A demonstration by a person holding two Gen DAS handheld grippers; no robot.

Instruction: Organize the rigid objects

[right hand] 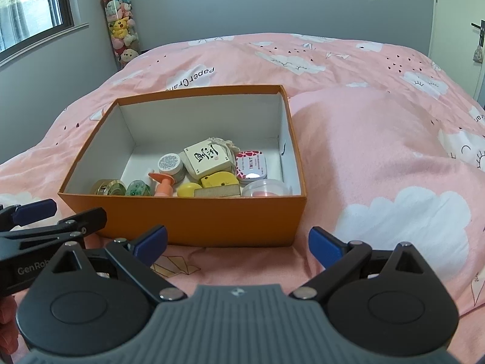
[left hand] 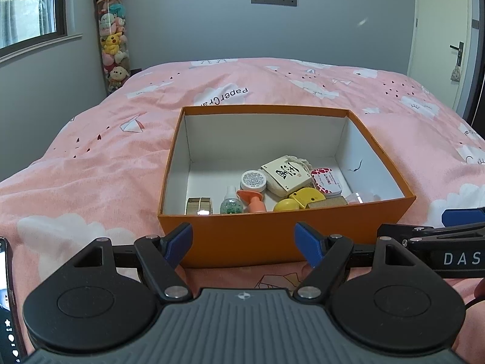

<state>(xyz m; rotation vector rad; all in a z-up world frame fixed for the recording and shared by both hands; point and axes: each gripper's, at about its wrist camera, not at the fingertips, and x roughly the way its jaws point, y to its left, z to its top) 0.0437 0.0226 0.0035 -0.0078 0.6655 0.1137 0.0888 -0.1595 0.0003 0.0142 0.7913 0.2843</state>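
Left wrist view: your left gripper stands with jaws apart and empty, just short of the near wall of the orange box, which sits on the pink bedspread toward the bed's near edge. The box's long axis runs away from you toward the far edge of the bed. Contents crowd the near wall: gold tape rolls at the near-left corner, then glitter bottle, orange pump, yellow pieces, calligraphy plaque and mint tin toward the right wall. Right wrist view: your right gripper is likewise apart and empty, before the box's near-right corner; a clear capsule lies in that corner. No loose item shows on the bedspread, so the gathering step looks finished or nearly so. Any next move calls for you to locate a remaining piece outside these views.
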